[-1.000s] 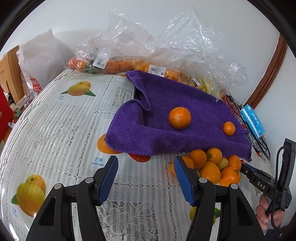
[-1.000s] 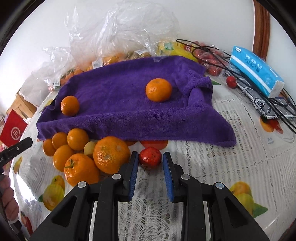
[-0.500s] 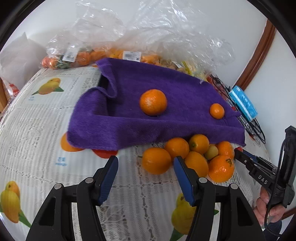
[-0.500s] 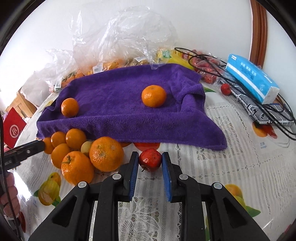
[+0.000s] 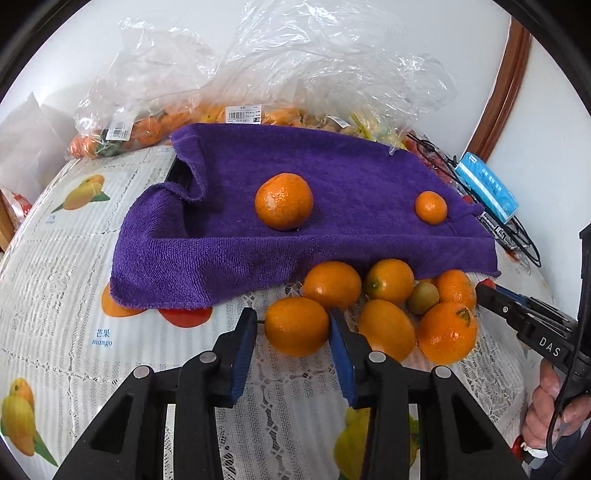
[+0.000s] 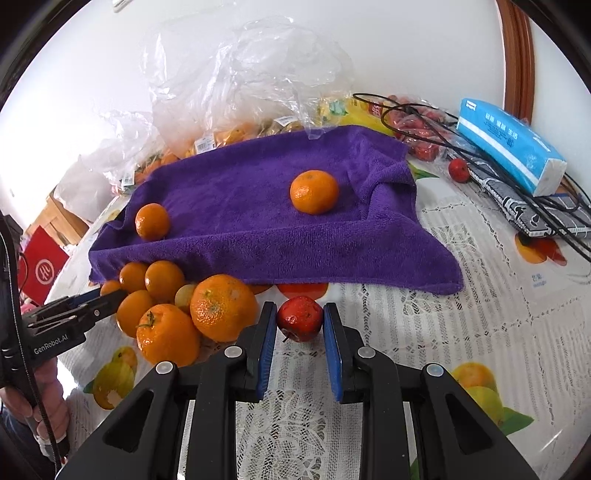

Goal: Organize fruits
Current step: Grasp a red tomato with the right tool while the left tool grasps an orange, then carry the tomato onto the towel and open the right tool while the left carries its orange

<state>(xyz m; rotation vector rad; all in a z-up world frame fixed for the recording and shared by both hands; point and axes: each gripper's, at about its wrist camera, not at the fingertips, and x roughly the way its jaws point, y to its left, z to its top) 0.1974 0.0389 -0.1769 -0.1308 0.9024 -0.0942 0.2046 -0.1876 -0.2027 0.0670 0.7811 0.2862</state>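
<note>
Left hand-held gripper [image 5: 293, 325] brackets an orange [image 5: 296, 326], pads touching; right hand-held gripper [image 6: 299, 321] clamps a red fruit [image 6: 300, 318] on the tabletop [image 6: 461, 332]; plastic bags [image 5: 155, 122] at the far edge hold oranges.

Both my views are bright with even, soft daylight. The wall [image 5: 369, 29] behind nearly blows out white, and the plastic bags [image 6: 251, 74] catch glare. Shadows under the fruit are faint. Fisheye bends the edges, with black corners; focus is sharp.
</note>
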